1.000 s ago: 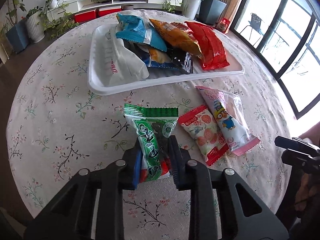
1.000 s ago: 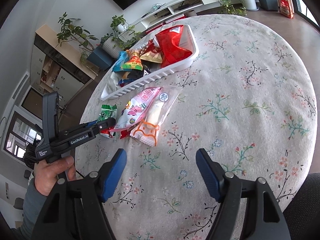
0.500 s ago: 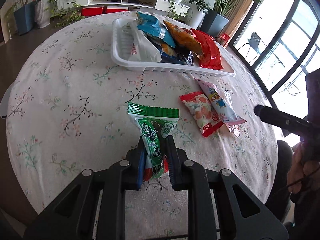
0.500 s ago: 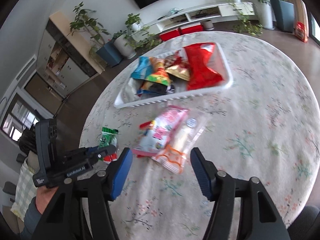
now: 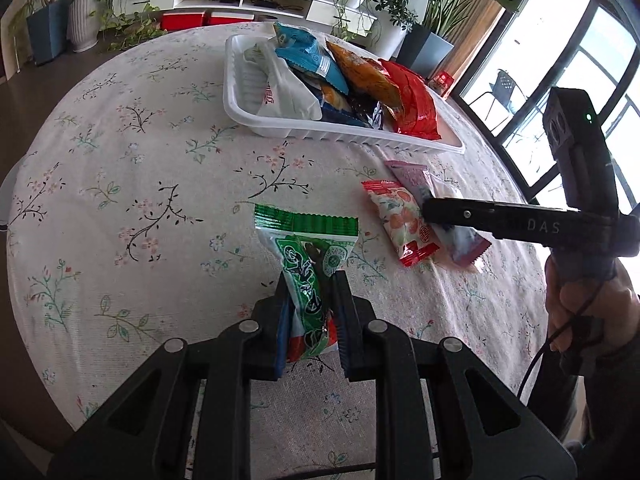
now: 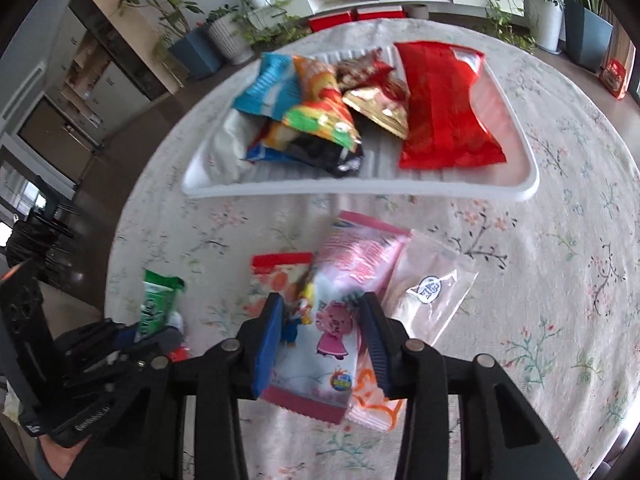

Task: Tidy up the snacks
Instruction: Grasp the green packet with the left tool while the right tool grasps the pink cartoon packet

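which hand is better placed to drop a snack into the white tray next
Left: its tool is shut on the green packet; the right tool, closing, straddles the pink packet lying on the table.

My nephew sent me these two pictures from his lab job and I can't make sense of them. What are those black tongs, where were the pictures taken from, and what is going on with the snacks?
There is no robot here: a person holds a two-fingered black grabber in each hand, with a wide-angle camera on each looking along its fingers. One picture comes from each grabber. The left gripper is shut on a green snack packet. The right gripper has just been closing, with a pink cartoon packet between its jaws; contact is unclear. Beside it on the flowered tablecloth lie a red-and-white packet and a clear packet. Behind stands a white tray already holding several bags.
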A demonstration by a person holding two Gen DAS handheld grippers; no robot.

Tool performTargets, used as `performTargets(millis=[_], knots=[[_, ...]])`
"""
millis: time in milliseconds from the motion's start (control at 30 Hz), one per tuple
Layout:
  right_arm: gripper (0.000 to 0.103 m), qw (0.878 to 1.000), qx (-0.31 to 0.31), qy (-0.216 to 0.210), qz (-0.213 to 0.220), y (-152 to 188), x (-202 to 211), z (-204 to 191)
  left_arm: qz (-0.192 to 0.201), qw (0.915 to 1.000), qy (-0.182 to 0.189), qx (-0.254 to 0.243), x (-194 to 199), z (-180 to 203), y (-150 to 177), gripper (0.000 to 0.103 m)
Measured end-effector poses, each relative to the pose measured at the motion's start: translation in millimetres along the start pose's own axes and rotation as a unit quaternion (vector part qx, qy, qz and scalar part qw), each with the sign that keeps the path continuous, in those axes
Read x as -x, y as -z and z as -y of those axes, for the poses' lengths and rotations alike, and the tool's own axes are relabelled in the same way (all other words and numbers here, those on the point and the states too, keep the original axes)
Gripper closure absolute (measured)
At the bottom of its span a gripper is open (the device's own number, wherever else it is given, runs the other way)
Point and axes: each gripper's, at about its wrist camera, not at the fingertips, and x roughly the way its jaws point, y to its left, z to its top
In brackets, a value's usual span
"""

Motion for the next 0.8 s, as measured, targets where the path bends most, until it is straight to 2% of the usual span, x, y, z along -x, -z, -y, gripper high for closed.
performTargets(millis=[233,500,667,800], knots=[[0.059,0.999,0.026,0.031,-0.011,2.8,-0.2,0.1,0.001,1.0000,0.000,0.001,-1.5,0.7,-0.8,0.086],[0.058,0.986,0.127,0.109,-0.006,11.7,-12.9,-31.4,0.001,1.0000,-0.005,-0.002,-1.9,2.2,-1.0,0.086],[0.061,0.986,0.131,0.103,-0.006,12.5,-12.2,-28.4,0.002,1.0000,-0.004,-0.002,-1.7,3.1,-1.0,0.086],[0.070,0.990,0.109,0.086,0.001,13.5,-5.9,-18.8,0.003,1.0000,-0.004,-0.002,-1.6,4.1,-0.9,0.086]])
